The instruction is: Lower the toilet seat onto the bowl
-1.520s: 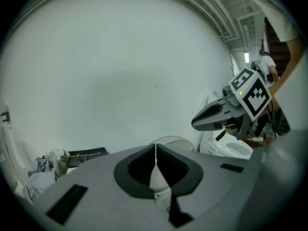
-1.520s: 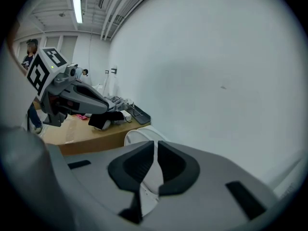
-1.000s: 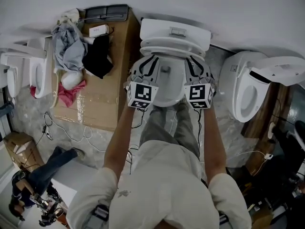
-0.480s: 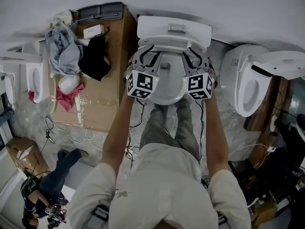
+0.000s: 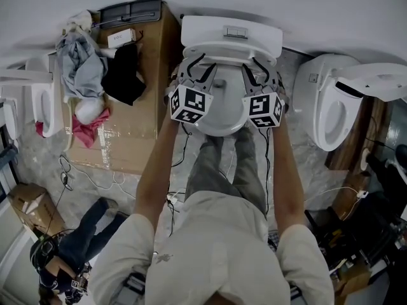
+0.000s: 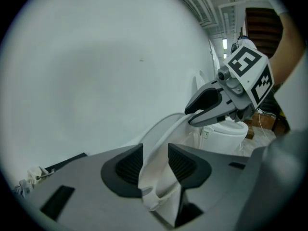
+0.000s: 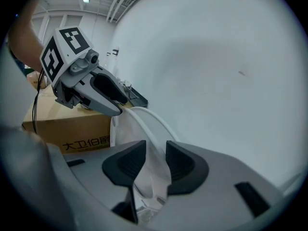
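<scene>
Toilet seat, a white plastic oval [image 5: 221, 110], lies low over the white ceramic bowl [image 5: 222, 133] and seems to rest on it, though the contact is hidden. The left gripper [image 6: 150, 163] and right gripper [image 7: 150, 160] have just been opening, and their fingers [image 6: 127, 165] stand apart with the seat's rim loose between them. Draw both straight back evenly so neither snags the rim. A brown cardboard box [image 5: 137, 122] crowds the left and a neighbouring white toilet [image 5: 324, 122] the right, so the open room is towards the person.

You can read one print only: black Chinese characters 大卫伯, a fourth partly hidden, on the cardboard box [image 7: 72, 129] at nine o'clock in the right gripper view. The small white box [image 5: 121, 38] label, eleven o'clock overhead, stays illegible.
</scene>
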Demonstrator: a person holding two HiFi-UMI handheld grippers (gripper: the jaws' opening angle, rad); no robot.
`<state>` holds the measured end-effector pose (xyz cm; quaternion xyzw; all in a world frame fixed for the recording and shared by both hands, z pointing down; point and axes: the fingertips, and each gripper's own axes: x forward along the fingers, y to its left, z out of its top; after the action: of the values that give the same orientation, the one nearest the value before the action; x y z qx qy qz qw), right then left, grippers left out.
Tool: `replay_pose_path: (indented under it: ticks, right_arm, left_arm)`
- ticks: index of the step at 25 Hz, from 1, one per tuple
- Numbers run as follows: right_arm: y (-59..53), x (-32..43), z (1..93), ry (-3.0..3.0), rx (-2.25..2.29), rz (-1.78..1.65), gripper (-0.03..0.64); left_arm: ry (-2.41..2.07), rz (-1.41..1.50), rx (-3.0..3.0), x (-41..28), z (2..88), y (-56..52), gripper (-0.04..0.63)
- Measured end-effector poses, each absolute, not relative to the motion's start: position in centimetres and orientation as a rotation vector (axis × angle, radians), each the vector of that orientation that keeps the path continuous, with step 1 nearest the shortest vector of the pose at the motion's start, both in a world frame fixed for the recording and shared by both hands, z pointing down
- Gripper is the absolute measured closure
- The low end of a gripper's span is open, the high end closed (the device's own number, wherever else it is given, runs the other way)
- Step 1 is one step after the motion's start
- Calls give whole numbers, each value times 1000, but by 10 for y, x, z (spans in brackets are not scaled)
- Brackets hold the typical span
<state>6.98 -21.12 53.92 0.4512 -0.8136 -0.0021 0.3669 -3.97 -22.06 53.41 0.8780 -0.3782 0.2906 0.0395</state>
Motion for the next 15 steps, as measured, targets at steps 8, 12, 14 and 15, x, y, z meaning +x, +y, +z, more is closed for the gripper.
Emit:
replay_pose_path:
  ticks: [8,12,14,15]
  right_arm:
    - [-195,70,537,-2099,1180,-18,503]
    - [-186,69,537,-2108,1176,-20,506]
    - [-183,69,538,-2110,1176,-20,506]
    - [-182,68,538,-2111,1176,-20,506]
  left_arm:
    - [-1177,881,2685,-39,535,-209,420]
    - [-1187,878,2680,-39,536,-201,442]
    - [-1192,878,2677,-40,537,-197,457]
    - [-1193,879,2675,-40,538,-195,462]
